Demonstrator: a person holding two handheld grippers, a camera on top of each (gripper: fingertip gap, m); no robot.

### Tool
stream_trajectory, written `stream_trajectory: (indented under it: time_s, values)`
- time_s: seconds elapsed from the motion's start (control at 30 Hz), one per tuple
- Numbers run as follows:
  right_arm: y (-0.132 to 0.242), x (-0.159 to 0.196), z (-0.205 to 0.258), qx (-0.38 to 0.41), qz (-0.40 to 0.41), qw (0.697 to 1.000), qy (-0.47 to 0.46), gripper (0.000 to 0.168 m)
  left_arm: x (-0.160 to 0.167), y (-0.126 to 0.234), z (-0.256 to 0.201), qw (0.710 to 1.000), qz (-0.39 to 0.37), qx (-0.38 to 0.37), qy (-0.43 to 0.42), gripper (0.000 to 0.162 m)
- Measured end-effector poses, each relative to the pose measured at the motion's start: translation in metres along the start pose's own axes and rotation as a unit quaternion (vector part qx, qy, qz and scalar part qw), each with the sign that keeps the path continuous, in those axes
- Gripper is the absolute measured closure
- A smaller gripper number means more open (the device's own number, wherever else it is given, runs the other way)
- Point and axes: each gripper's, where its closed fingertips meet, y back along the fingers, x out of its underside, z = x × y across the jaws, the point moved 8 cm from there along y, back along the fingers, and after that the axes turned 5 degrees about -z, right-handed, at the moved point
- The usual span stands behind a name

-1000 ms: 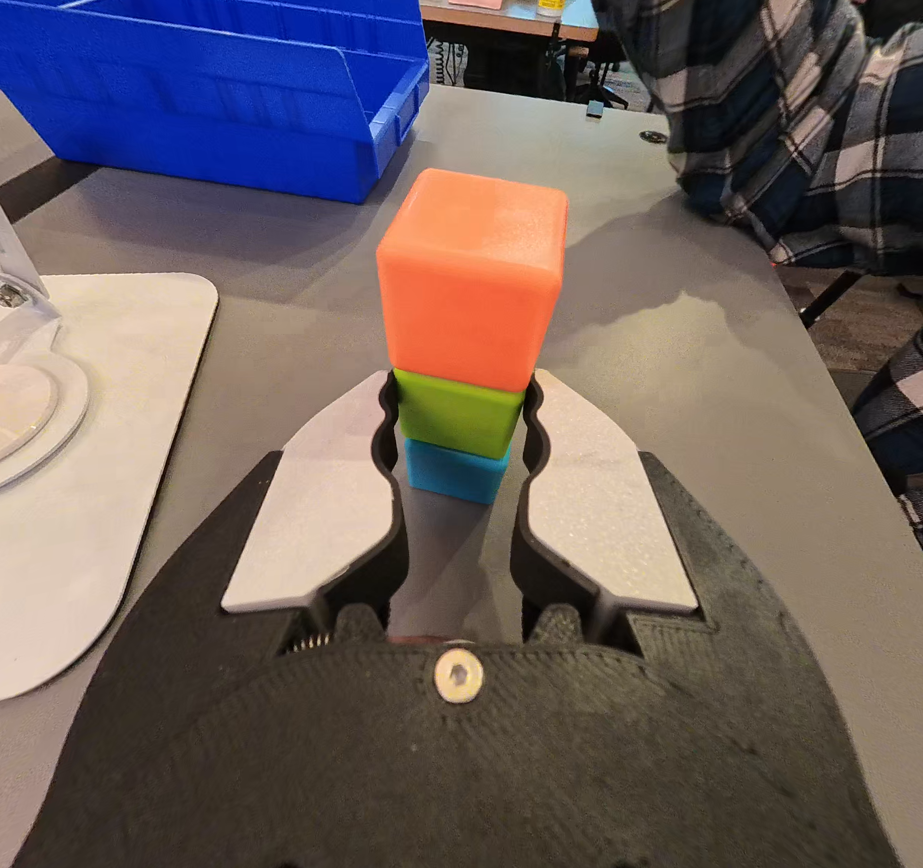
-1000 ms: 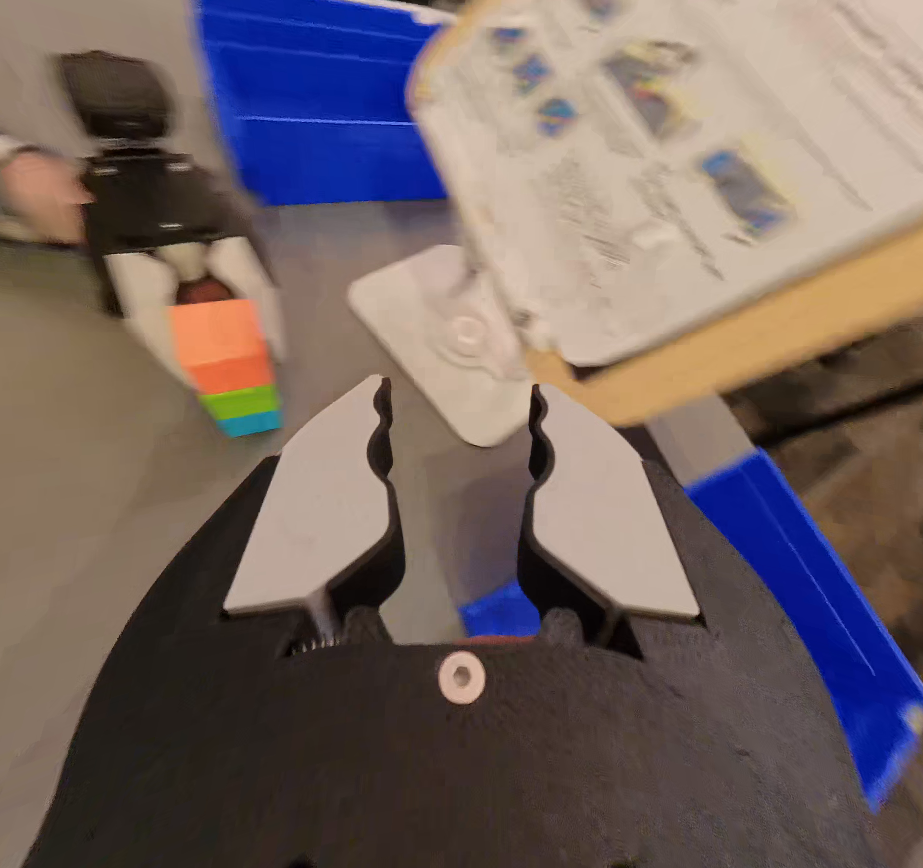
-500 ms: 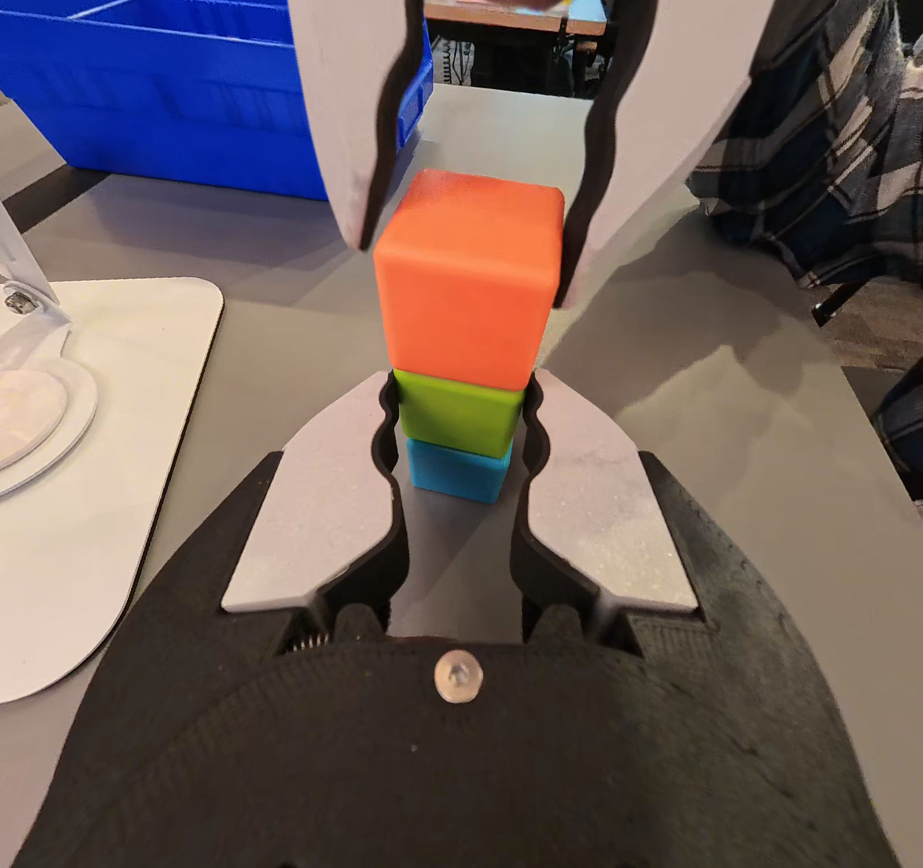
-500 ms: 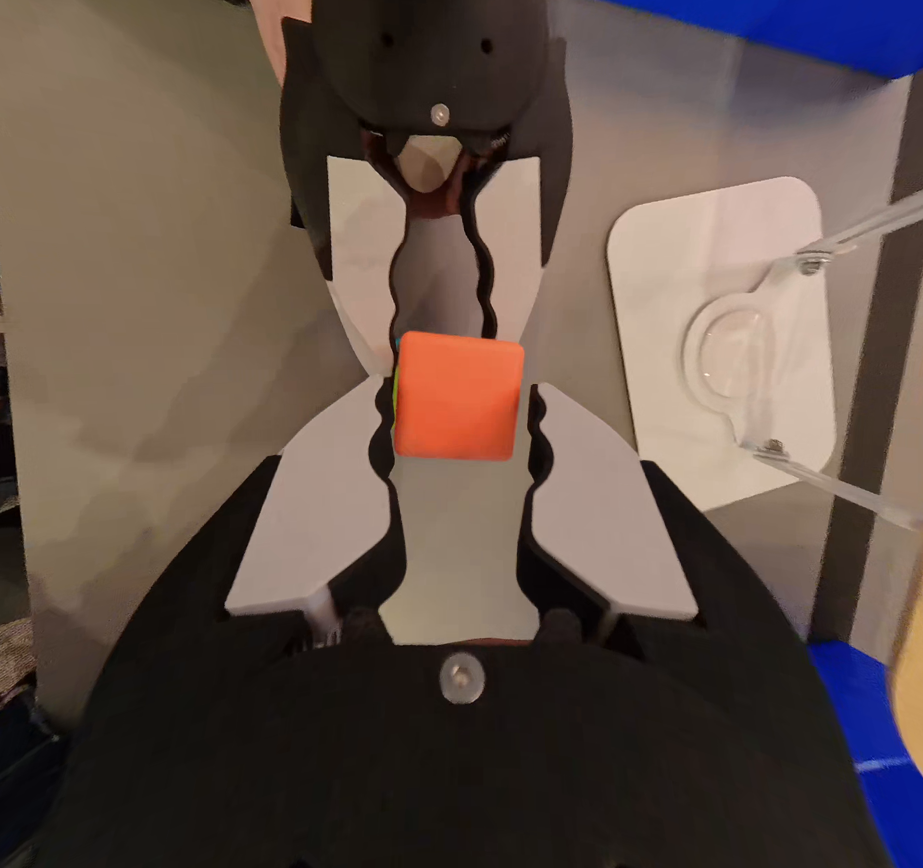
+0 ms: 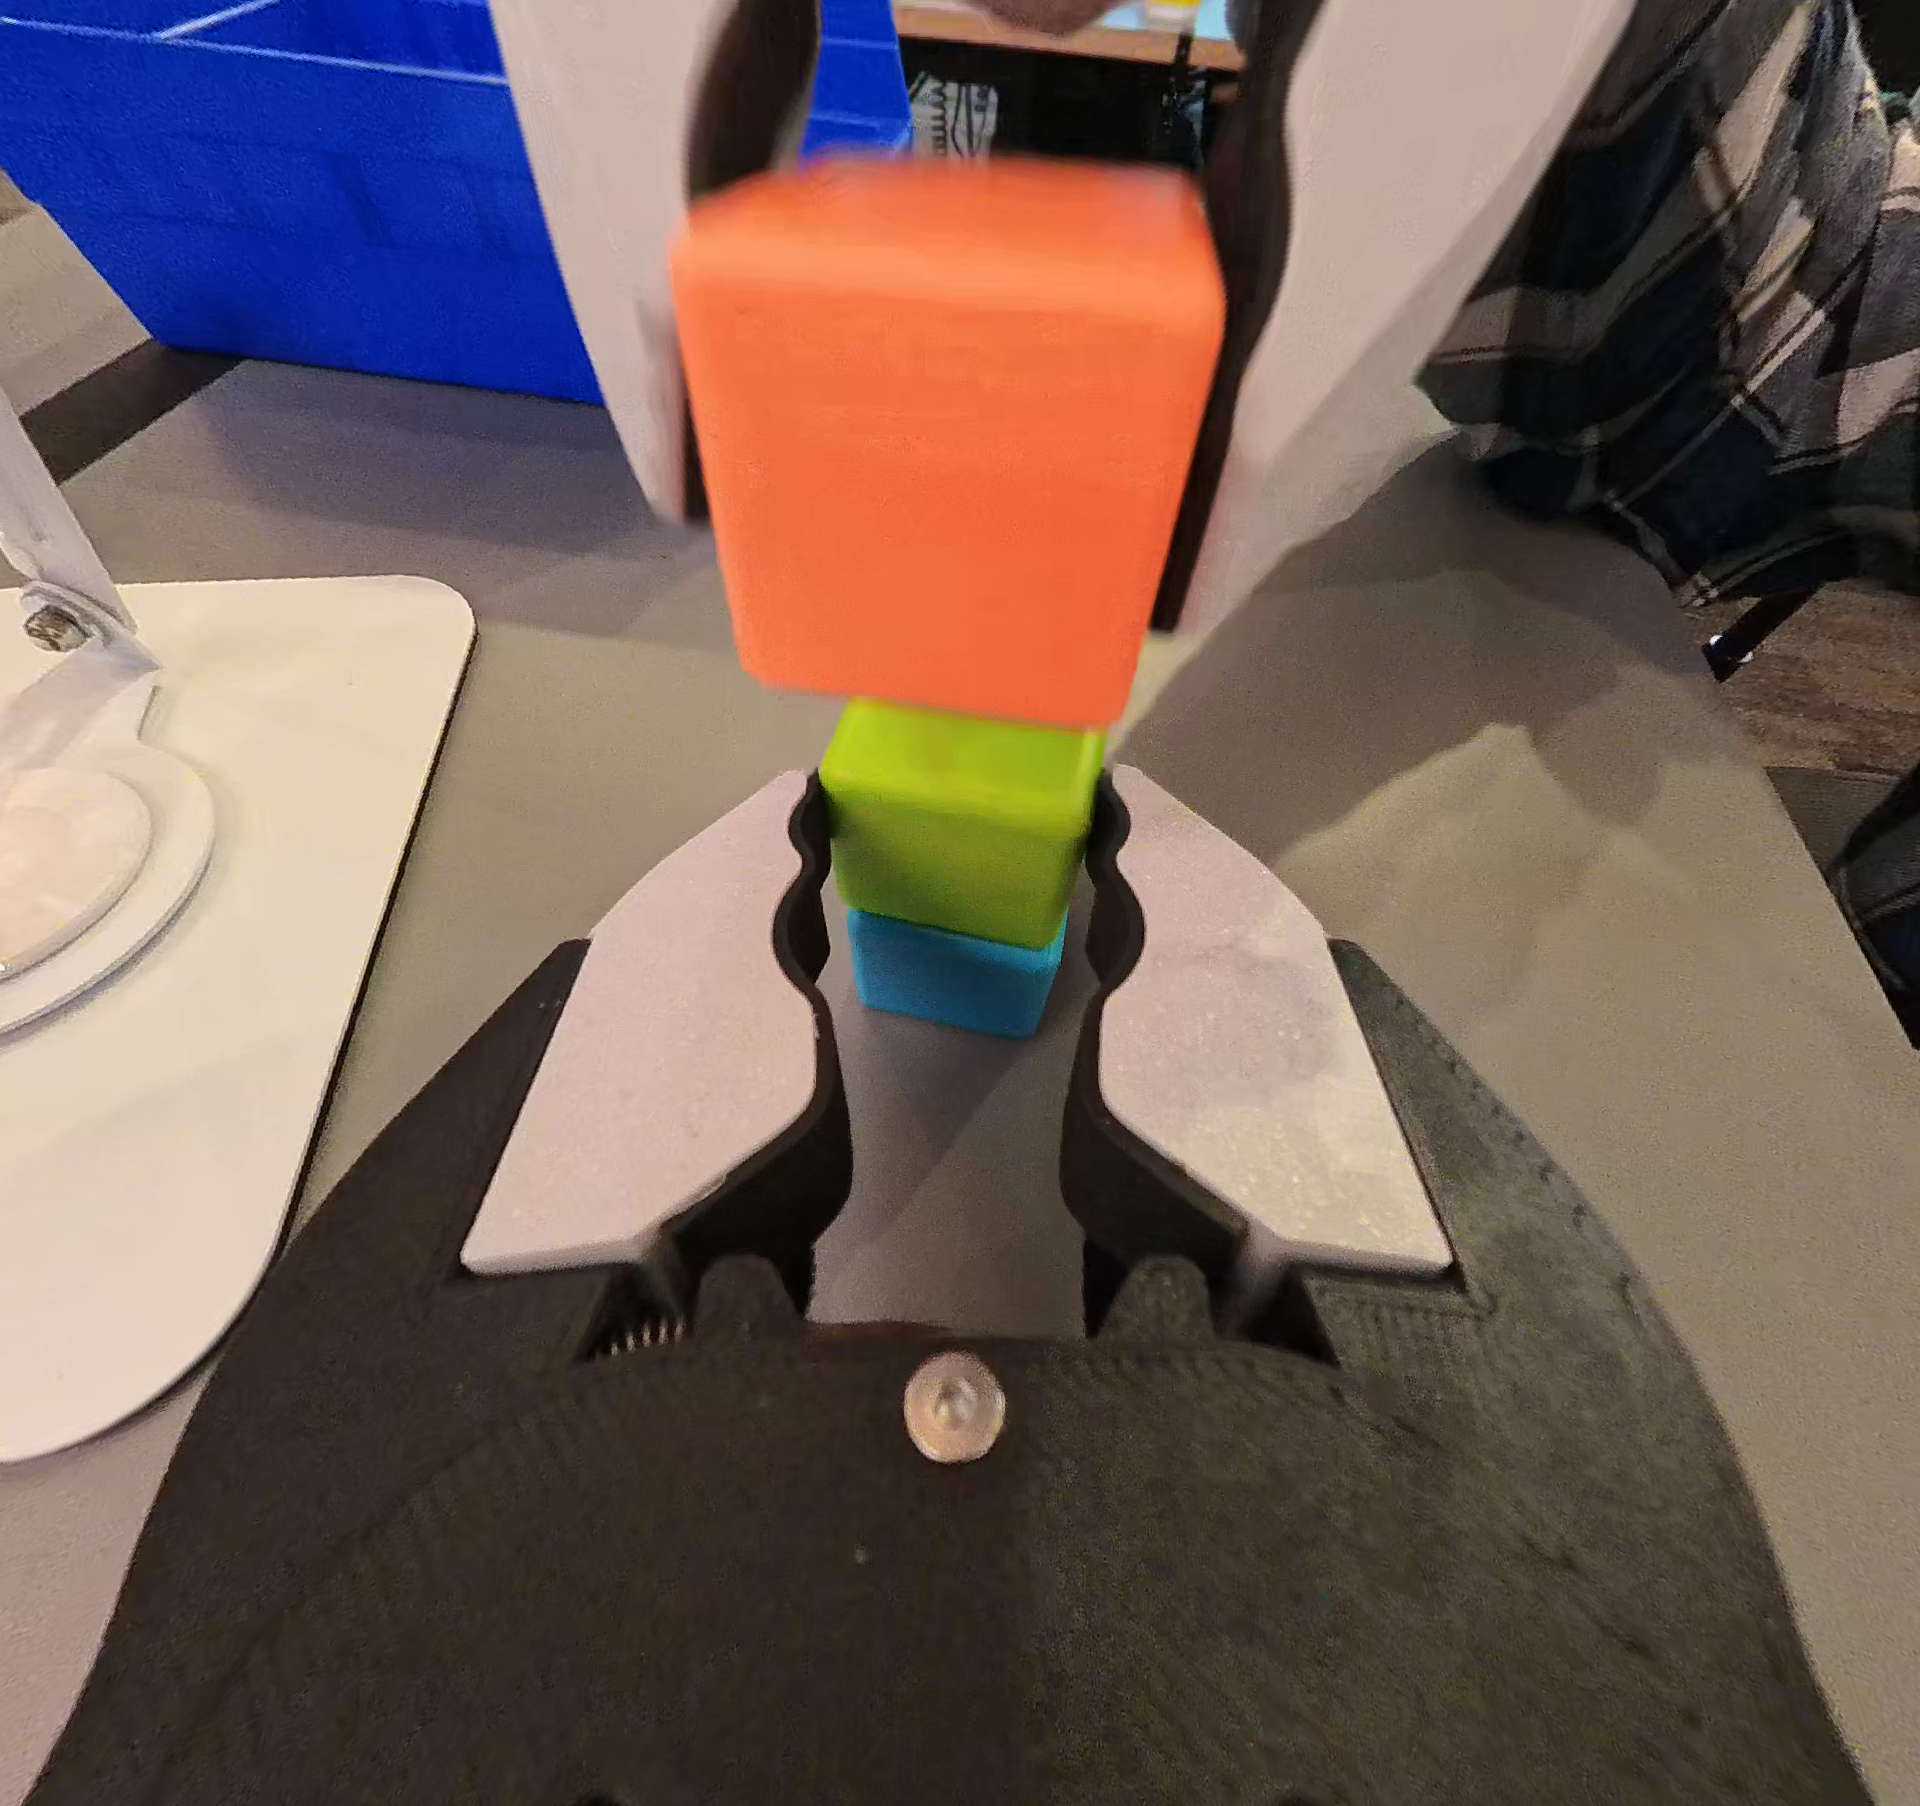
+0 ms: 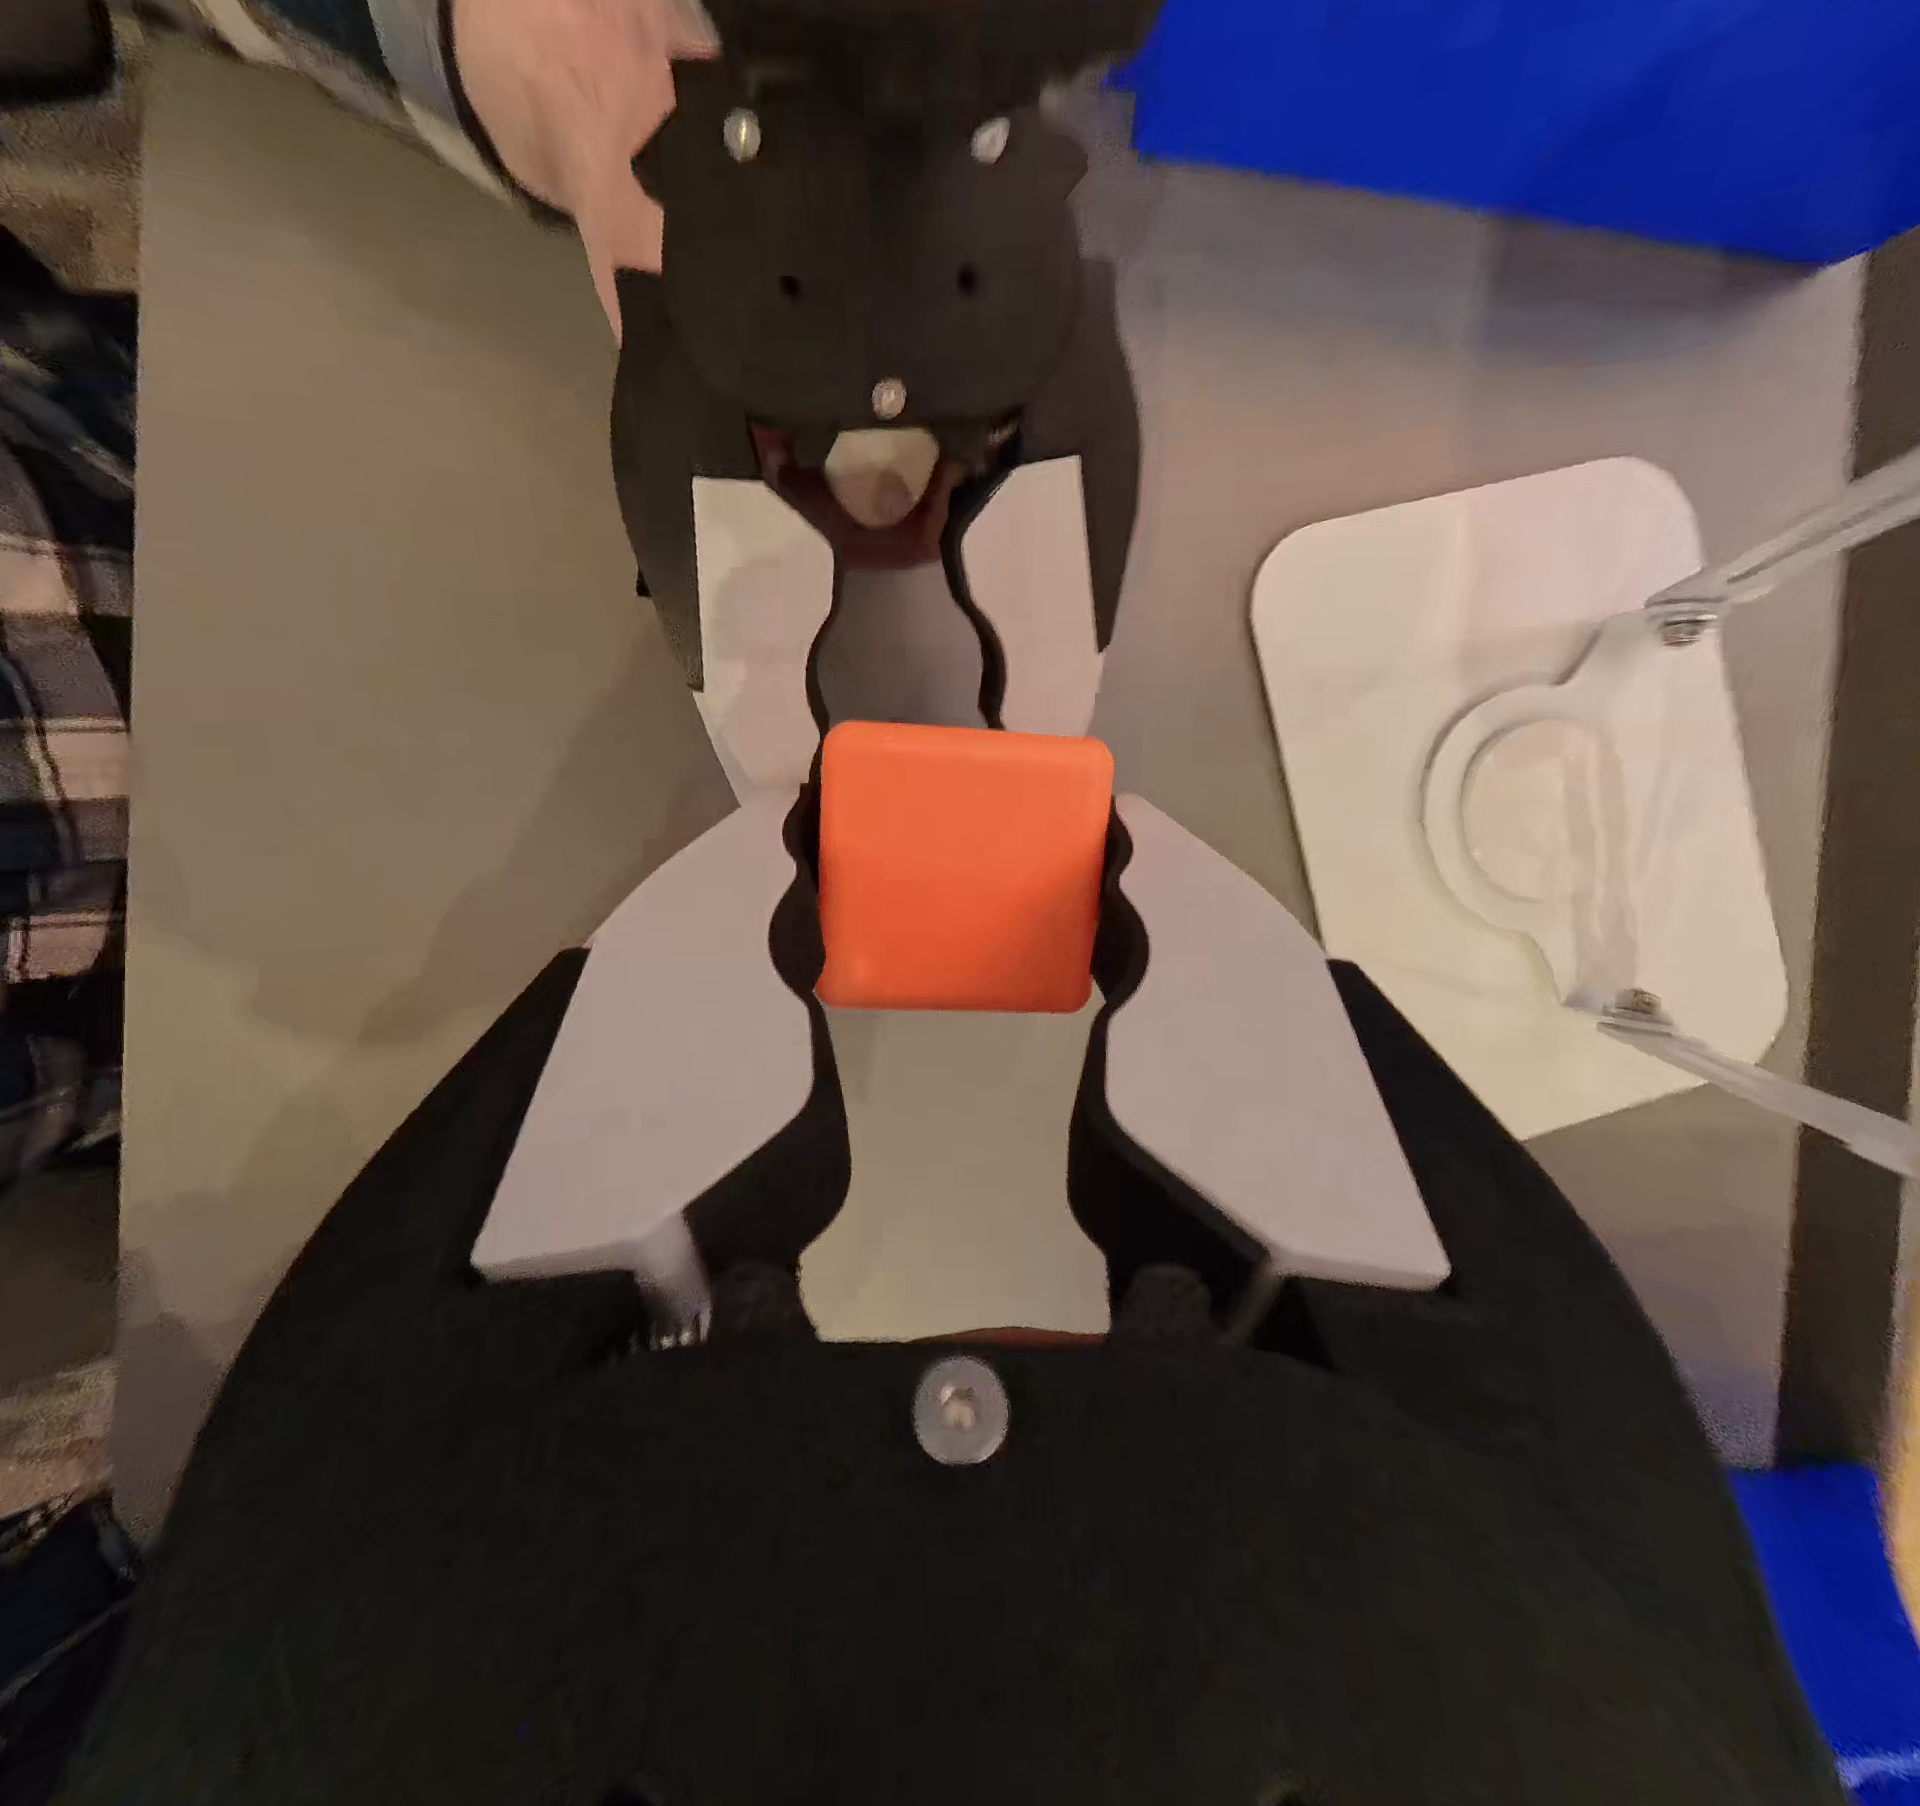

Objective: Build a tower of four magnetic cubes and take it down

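While the left gripper (image 5: 961, 863) clamps the green cube (image 5: 961, 821) atop the blue cube (image 5: 951, 972) on the surface (image 5: 1455, 873), the right gripper (image 6: 961, 873) holds the orange cube (image 6: 961, 868) just above.

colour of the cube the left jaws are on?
Lime green cube; clearest in the left wrist view.

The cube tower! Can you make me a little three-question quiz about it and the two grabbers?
1. True or false: the right gripper is shut on the orange cube.
2. Which cube does the left gripper hold: A green, B blue, C orange?
3. Fill in: the bottom cube on the grey table is ____.

Key: 1 true; 2 A, the green cube; 3 blue, the blue cube.
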Motion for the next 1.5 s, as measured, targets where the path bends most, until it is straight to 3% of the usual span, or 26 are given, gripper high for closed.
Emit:
stream_trajectory:
  time_s: [0.27,0.43,0.6,0.73,1.07,1.27,1.5]
  values:
    - [0.107,0.016,-0.037,0.14,-0.049,0.988,-0.042,0.117,0.0,-0.001,0.0,1.0,0.001,-0.002,-0.003,0.114]
    - [0.17,0.064,-0.092,0.252,0.001,0.958,-0.137,0.117,0.0,-0.001,0.0,1.0,0.001,-0.001,-0.003,0.114]
    - [0.202,0.128,-0.143,0.321,0.052,0.914,-0.242,0.117,0.0,-0.001,0.0,1.0,0.001,-0.002,-0.004,0.114]
    - [0.196,0.181,-0.173,0.328,0.076,0.889,-0.309,0.117,0.0,-0.001,0.0,1.0,0.001,-0.002,-0.004,0.114]
    - [0.137,0.281,-0.211,0.318,0.13,0.843,-0.415,0.117,-0.001,-0.001,-0.001,1.0,0.001,-0.003,-0.004,0.114]
    - [0.11,0.315,-0.228,0.317,0.158,0.821,-0.447,0.117,-0.001,-0.001,-0.001,1.0,0.001,-0.002,-0.004,0.114]
    - [0.104,0.337,-0.242,0.321,0.183,0.795,-0.481,0.117,0.0,-0.001,0.0,1.0,0.001,-0.001,-0.003,0.114]
